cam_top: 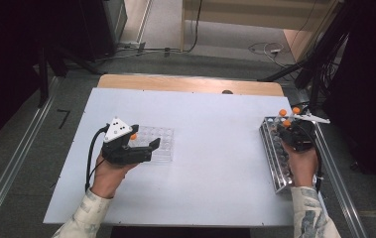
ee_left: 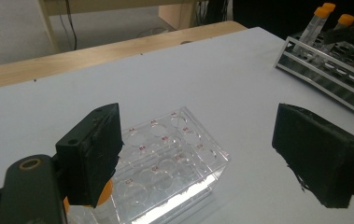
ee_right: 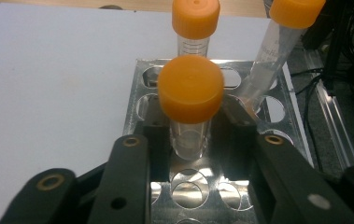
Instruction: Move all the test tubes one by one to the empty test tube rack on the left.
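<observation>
White table | right tool pinching orange-capped tube | left tool spread above clear well plate

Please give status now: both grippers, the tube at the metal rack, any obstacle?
Right gripper shut on nearest tube in metal rack. Left gripper open over clear well plate. Leaning tube close beside.

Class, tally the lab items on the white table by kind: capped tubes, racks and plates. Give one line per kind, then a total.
Clear plastic tubes with orange screw caps: 3
Shiny metal tube rack with round holes: 1
Clear plastic well plate: 1
Total: 5
</observation>
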`<action>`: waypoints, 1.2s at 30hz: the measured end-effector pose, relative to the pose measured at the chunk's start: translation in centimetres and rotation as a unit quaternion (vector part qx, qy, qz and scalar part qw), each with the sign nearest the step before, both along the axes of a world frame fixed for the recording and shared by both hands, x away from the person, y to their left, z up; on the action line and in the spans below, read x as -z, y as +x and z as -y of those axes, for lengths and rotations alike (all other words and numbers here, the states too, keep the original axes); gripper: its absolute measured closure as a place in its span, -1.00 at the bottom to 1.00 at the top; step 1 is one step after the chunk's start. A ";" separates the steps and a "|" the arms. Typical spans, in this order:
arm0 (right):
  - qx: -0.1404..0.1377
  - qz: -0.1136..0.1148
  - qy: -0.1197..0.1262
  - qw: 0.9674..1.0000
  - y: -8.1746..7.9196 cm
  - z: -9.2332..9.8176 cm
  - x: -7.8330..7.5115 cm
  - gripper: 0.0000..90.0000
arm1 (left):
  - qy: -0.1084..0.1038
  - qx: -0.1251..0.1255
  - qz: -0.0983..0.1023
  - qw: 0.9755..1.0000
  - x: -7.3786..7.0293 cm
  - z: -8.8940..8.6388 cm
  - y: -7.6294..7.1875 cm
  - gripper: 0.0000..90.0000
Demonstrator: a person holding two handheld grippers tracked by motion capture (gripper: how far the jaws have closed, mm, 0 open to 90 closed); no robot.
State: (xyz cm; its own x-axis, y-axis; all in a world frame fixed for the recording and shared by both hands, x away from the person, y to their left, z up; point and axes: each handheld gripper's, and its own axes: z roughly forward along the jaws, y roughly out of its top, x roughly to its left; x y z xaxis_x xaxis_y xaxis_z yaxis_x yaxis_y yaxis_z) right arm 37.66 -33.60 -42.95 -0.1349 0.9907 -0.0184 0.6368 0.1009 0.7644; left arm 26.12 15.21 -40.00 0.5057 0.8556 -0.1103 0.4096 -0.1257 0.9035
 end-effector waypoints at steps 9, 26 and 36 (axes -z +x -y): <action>0.002 0.006 0.002 1.000 -0.1 0.0 -0.1 0.58 | 0.000 0.000 0.000 1.000 0.0 0.0 0.0 -0.64; 0.004 0.052 -0.018 0.998 -1.4 -0.4 -2.0 0.59 | 0.002 -0.002 -0.002 1.000 0.1 0.0 0.1 -0.65; 0.003 0.075 -0.010 0.997 -2.2 -0.1 -3.3 0.60 | 0.002 -0.001 -0.002 1.000 0.1 0.0 0.1 -0.65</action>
State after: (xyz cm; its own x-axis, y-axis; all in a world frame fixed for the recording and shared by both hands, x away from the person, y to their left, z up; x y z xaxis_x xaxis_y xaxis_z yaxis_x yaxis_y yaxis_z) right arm 35.46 -33.52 -39.67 -0.1234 0.9906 -0.0585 0.5157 0.1144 0.8491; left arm 26.17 15.20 -40.09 0.5031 0.8572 -0.1098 0.4143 -0.1277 0.9012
